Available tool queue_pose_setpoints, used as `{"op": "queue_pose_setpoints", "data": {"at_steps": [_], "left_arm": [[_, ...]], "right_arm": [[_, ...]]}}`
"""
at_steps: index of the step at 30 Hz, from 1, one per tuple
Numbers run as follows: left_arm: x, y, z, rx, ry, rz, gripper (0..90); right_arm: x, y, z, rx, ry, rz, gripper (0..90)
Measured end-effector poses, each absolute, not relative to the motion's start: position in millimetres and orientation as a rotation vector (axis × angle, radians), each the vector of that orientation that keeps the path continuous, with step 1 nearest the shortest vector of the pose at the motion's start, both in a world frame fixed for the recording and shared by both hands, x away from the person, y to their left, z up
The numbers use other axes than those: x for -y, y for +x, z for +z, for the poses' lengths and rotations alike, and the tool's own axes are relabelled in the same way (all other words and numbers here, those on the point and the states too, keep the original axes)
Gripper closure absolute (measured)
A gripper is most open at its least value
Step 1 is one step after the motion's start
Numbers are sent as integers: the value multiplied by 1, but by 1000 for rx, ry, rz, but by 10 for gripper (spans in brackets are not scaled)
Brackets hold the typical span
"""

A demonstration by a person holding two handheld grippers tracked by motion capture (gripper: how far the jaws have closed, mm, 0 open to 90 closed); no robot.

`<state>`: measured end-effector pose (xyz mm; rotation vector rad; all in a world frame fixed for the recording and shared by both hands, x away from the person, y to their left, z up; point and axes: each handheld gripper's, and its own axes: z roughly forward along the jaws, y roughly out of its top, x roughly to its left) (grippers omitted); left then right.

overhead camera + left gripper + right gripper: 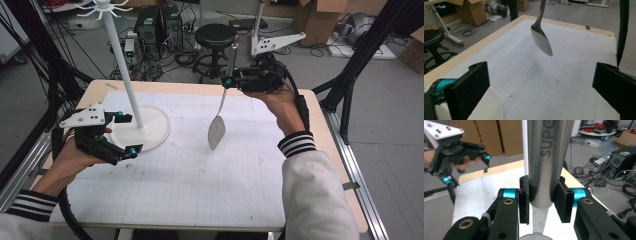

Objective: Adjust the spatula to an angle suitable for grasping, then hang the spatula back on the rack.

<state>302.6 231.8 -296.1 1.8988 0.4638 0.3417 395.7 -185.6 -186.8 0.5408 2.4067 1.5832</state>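
At the left of the high view, the person's left hand (75, 152) is holding the left gripper (127, 134) low over the table (200, 185), its jaws standing wide apart and gripping nothing. One jaw tip is lying beside the pole (122, 65) of a white stand, the other at the near rim of the stand's round base (157, 131). The pole is rising to a crown of hooks (102, 8) at the top. In the left gripper view the two black jaws are framing bare gridded table, with a curve of the white base showing at the lower left.

Toward the middle, a steel spatula (220, 117) is hanging in the air above the table, blade down and clear of the surface, well apart from the stand. In the left gripper view its blade (541, 41) is hovering ahead of the open jaws.

At the right, the right gripper (229, 81) is clamping the spatula's handle (549, 157) between its jaws; the right gripper view is showing both pads pressed against the metal shaft, which bears stamped lettering. The right hand (280, 102) is holding it above the table's far edge. A black stool (215, 37) is standing on the floor beyond.
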Motion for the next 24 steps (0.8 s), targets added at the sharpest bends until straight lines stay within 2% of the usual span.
{"op": "queue_pose_setpoints", "data": {"at_steps": [24], "left_arm": [[-235,310,-299,-494,1890,337,17]], "right_arm": [[178,422,-188,-2359,637,1552,688]]}}
